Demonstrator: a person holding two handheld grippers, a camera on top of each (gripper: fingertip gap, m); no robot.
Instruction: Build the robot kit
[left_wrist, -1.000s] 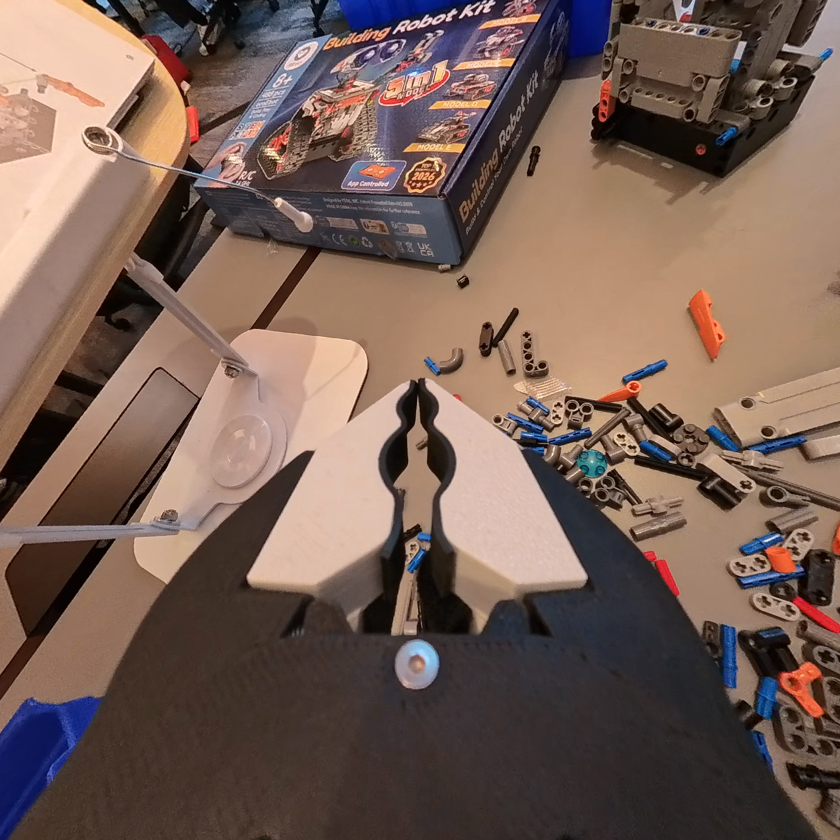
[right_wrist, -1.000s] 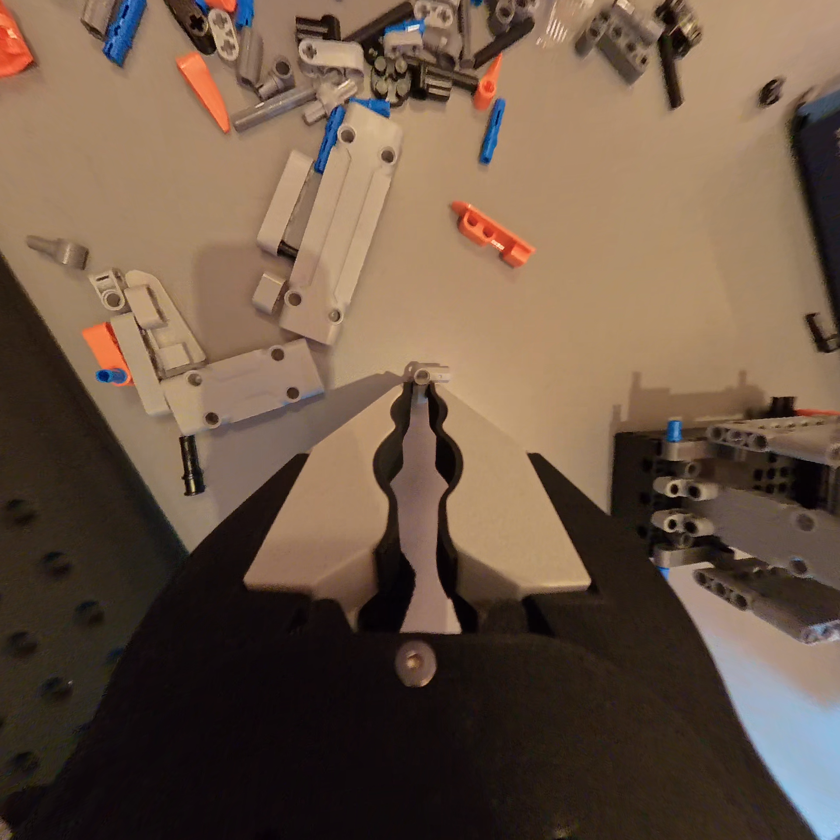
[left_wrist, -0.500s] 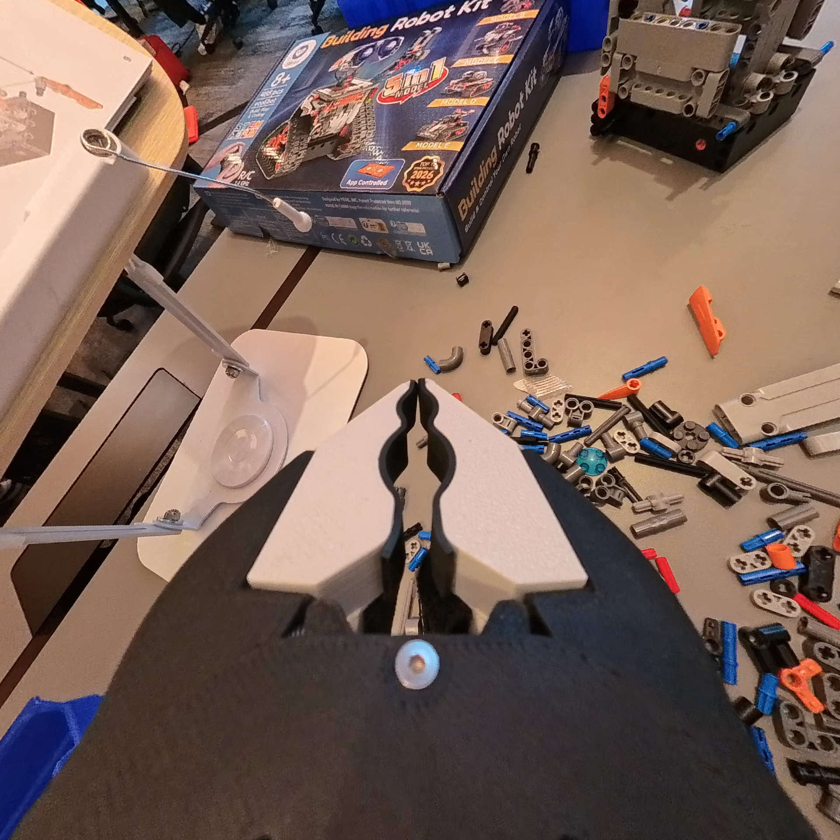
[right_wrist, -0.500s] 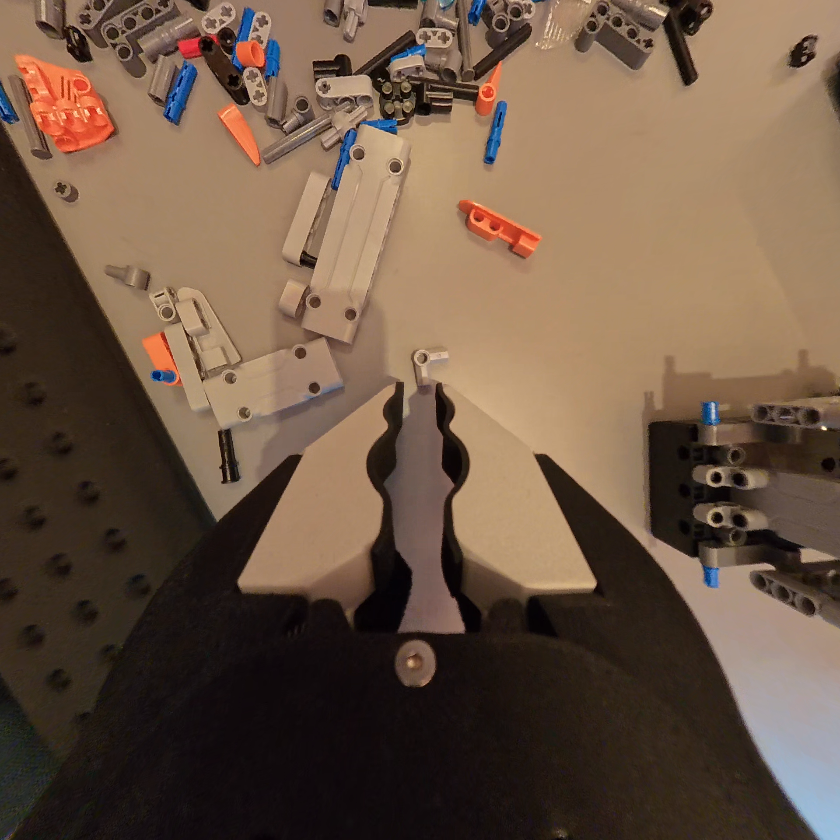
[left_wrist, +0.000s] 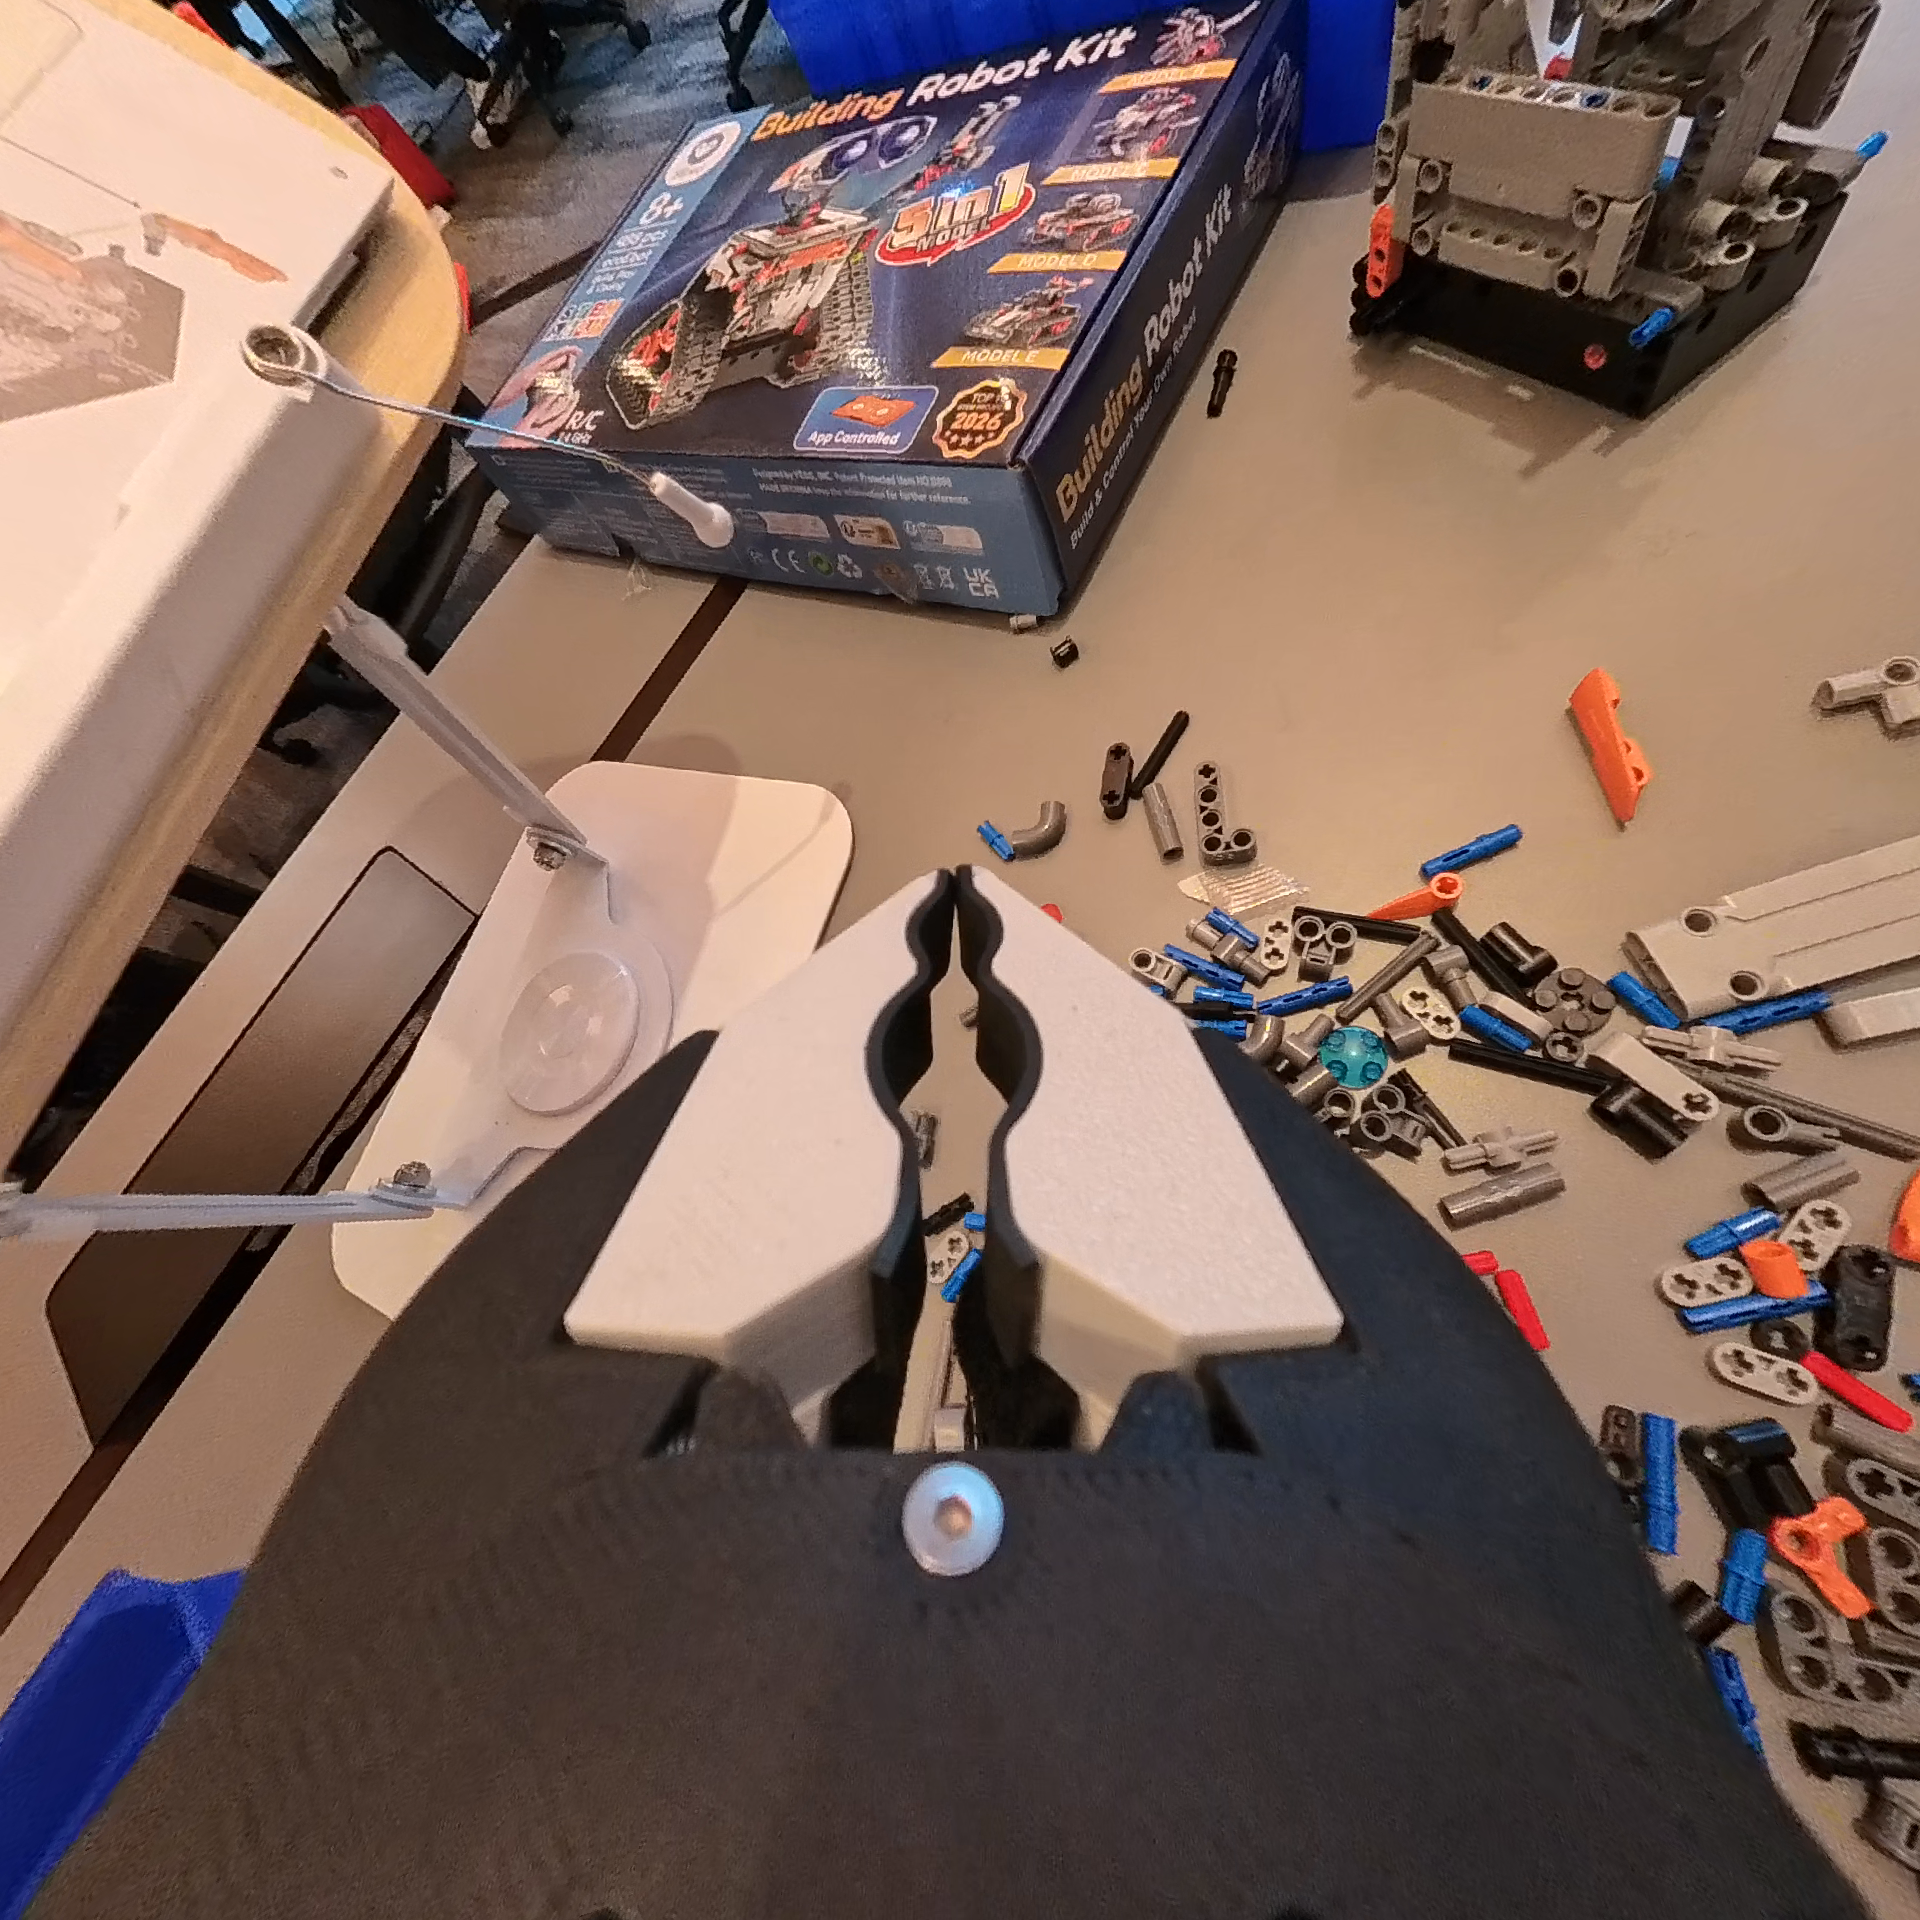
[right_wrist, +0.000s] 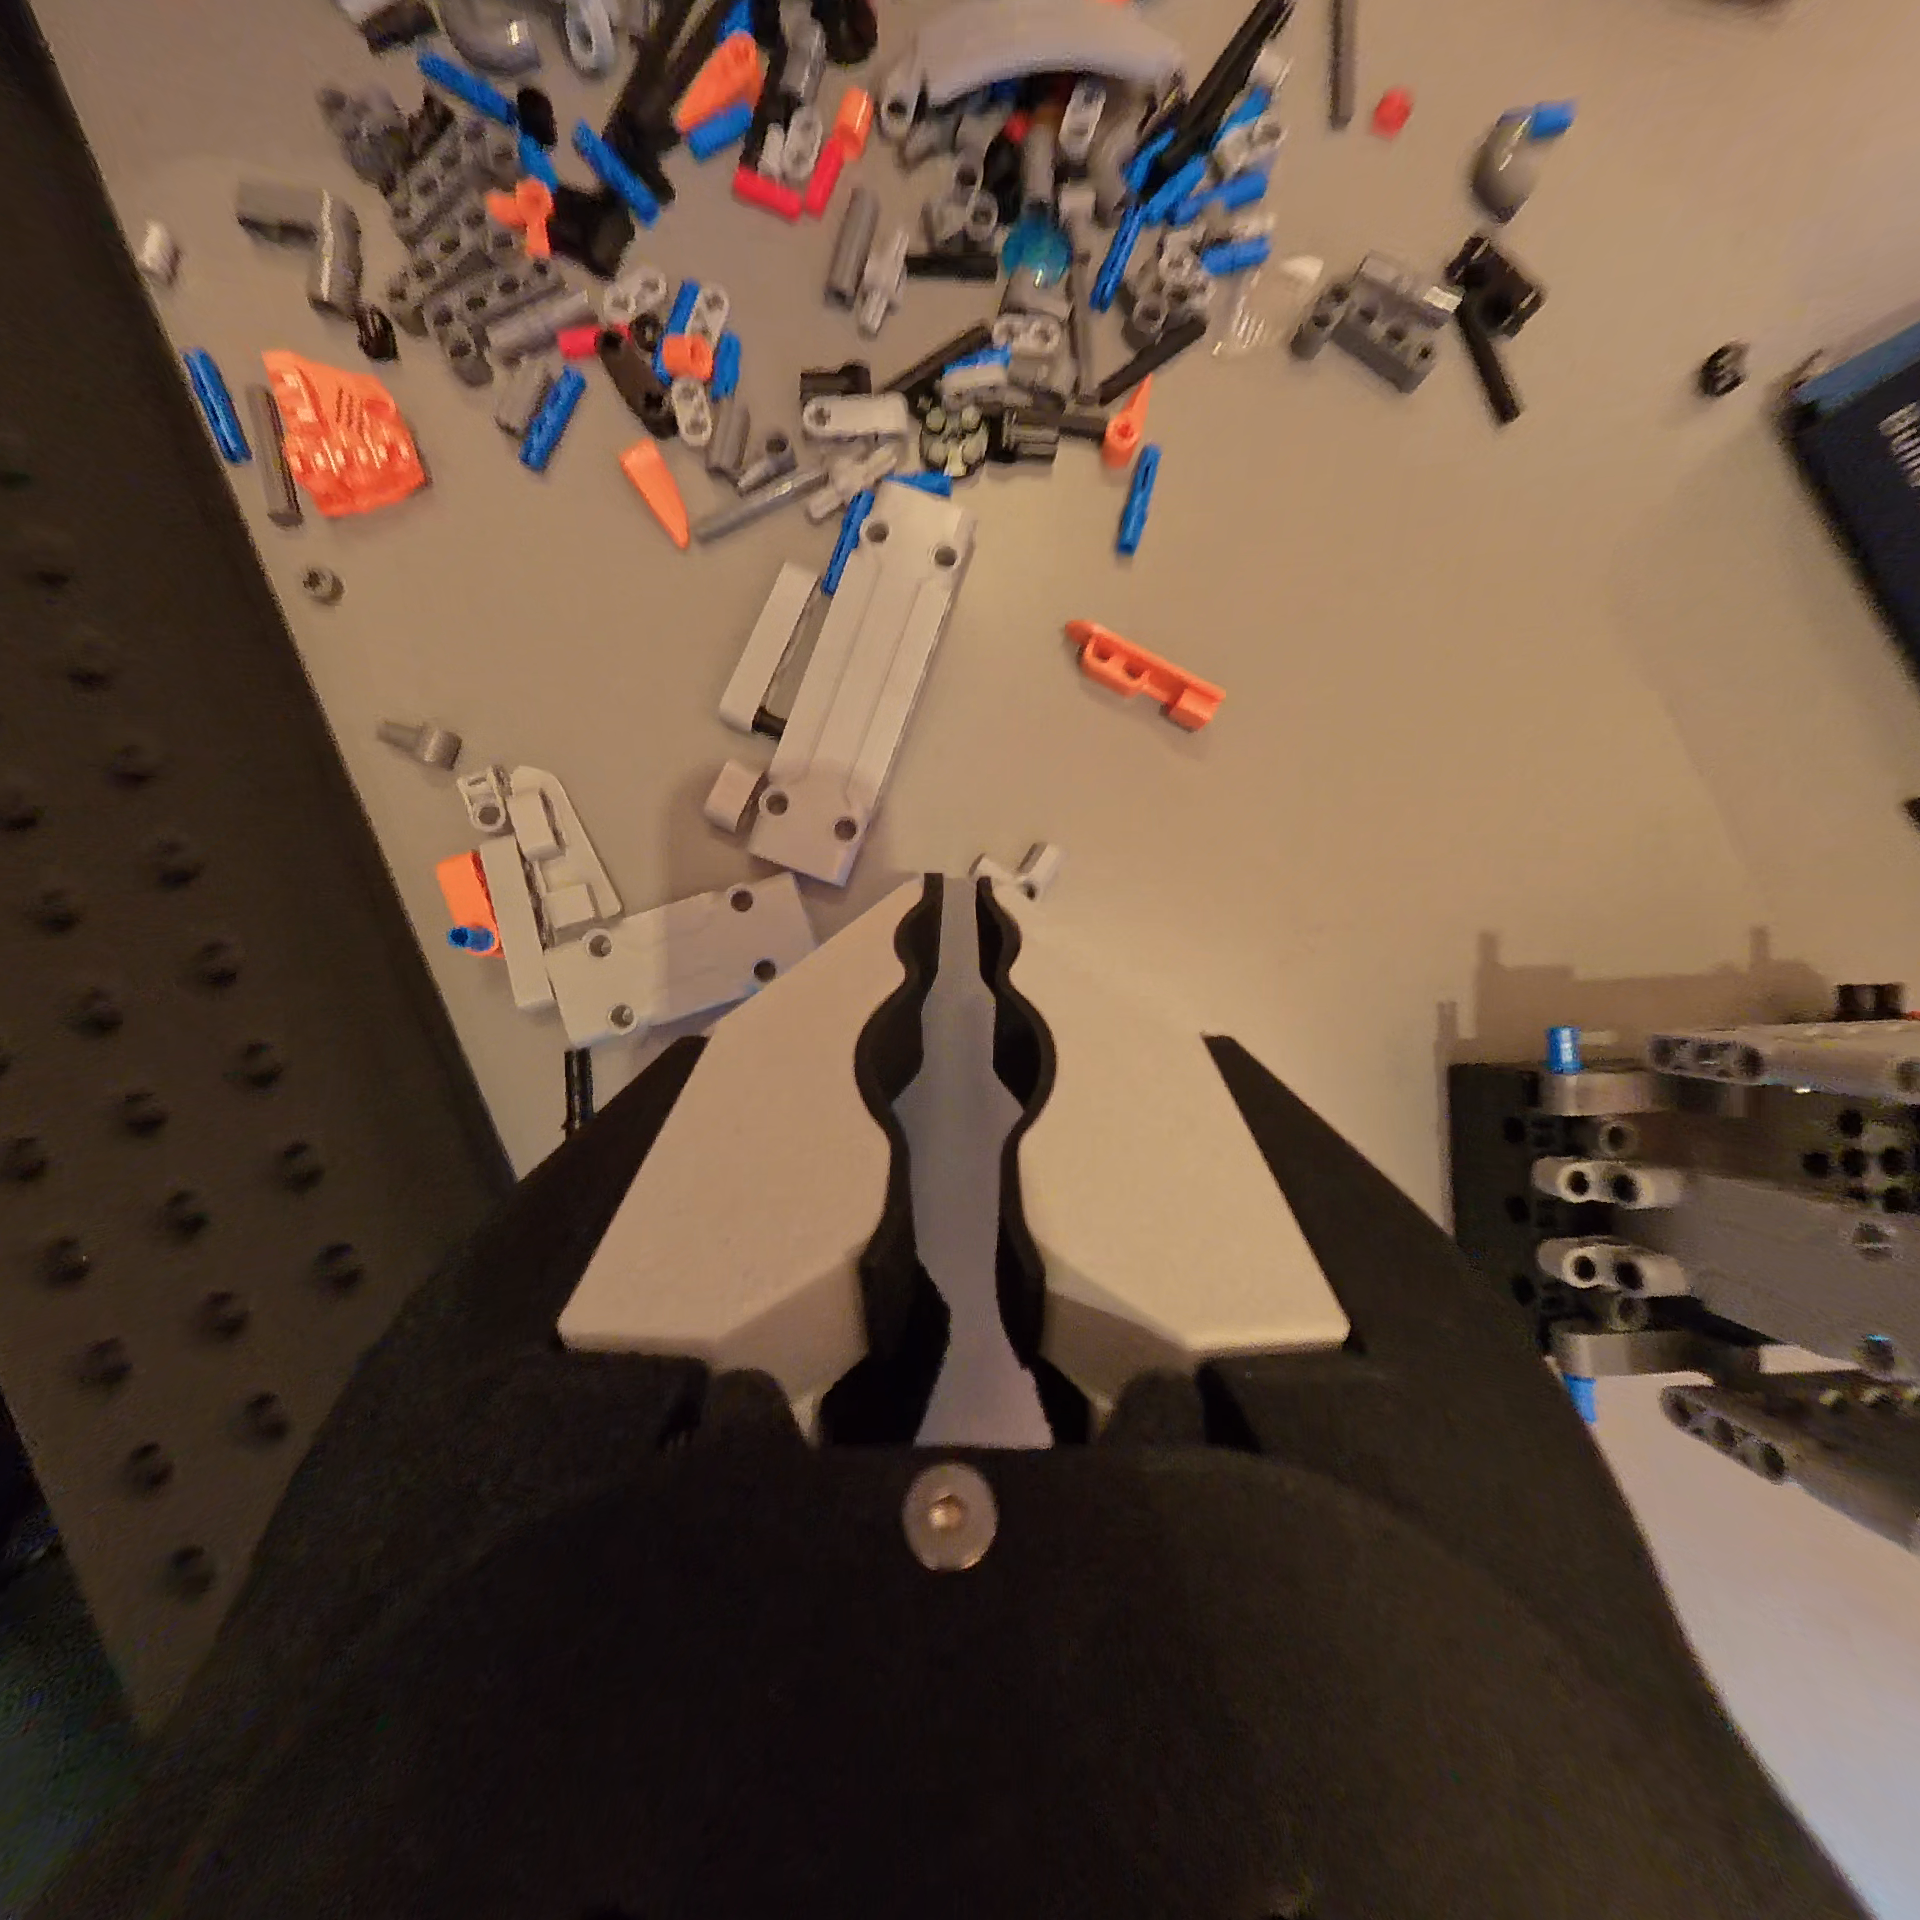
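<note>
My left gripper (left_wrist: 954, 881) is shut and empty, held above the grey table (left_wrist: 1351, 582) beside a scatter of small building pieces (left_wrist: 1455, 1018). My right gripper (right_wrist: 952, 885) is slightly open with nothing between its jaws. A small light-grey connector piece (right_wrist: 1023, 869) lies on the table just right of its tips; it also shows in the left wrist view (left_wrist: 1870, 694). Grey panel pieces (right_wrist: 852, 686) lie just ahead of the right gripper, and an orange piece (right_wrist: 1143, 675) lies ahead to the right.
A blue kit box (left_wrist: 894, 312) lies at the back left. A partly built grey and black model (left_wrist: 1590, 197) stands at the back right, also in the right wrist view (right_wrist: 1704, 1226). A white stand base (left_wrist: 665, 935) is at the left. A dark perforated board (right_wrist: 156, 935) borders the right view's left. The left gripper's tips are roughly 20 cm from the right gripper's. To the white stand base (left_wrist: 665, 935): left tips about 20 cm, right tips about 35 cm.
The right gripper let go of the small grey connector, which now lies on the table, then pulled back and up. The left gripper stayed shut and hardly moved.
</note>
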